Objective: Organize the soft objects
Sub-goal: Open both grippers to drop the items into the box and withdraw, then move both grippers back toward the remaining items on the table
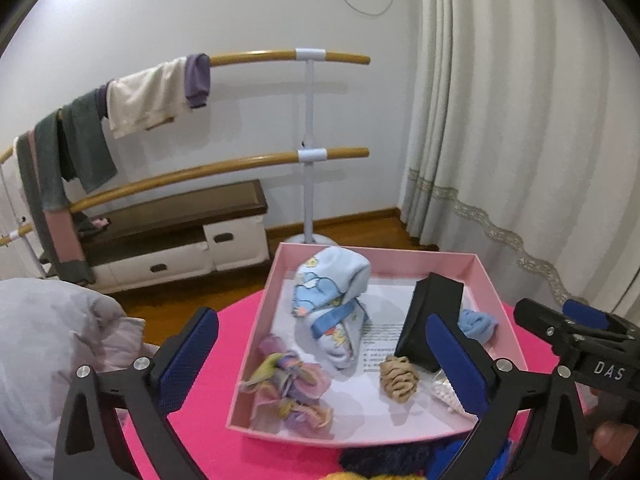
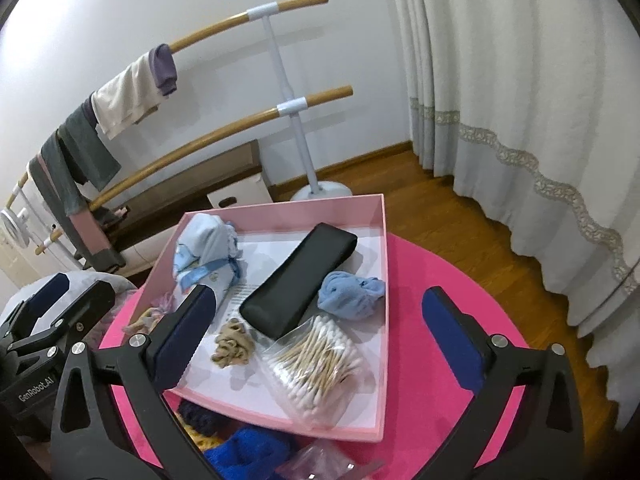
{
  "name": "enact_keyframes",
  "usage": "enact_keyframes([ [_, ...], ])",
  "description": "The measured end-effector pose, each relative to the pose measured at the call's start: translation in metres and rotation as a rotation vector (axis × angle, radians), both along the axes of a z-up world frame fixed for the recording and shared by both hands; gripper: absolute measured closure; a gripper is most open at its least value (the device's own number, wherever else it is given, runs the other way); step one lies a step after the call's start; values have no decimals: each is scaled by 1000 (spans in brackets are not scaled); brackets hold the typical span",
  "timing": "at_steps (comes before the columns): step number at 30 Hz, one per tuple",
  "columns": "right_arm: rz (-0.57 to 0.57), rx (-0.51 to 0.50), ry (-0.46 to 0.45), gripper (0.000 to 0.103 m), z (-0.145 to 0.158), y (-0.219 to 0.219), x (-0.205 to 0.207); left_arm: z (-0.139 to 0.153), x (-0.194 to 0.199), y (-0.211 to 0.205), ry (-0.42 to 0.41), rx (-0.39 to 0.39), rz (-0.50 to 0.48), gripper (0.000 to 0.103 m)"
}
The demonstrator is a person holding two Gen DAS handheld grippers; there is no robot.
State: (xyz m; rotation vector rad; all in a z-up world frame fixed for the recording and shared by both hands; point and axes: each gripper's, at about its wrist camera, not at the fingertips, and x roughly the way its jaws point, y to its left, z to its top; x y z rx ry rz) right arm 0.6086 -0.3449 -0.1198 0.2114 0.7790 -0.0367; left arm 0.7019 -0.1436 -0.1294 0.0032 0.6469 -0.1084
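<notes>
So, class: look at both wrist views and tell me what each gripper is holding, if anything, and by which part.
Nothing is held. The left gripper and the right gripper are both open above the pink box, with no item between their pads.

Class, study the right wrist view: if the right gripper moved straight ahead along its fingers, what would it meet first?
Probably the clear plastic bag of cotton swabs lying inside the shallow pink cardboard box, though depth is uncertain. The right gripper is open.

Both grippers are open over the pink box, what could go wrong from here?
1. The pink box overhangs the pink table at its far end; a push might slide it off.
2. The cotton swab bag lies against the beige scrunchie; the right gripper might snag it.
</notes>
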Motion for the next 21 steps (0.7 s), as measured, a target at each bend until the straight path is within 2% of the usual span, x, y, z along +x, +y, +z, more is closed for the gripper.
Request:
enact_keyframes([
  [8, -4, -31, -67, 0, 28, 21, -45, 22, -73, 22, -35, -18, 22, 0],
  [21, -39, -114, -212, 0, 88, 44, -146, 60, -195, 45, -77, -51, 16, 0],
])
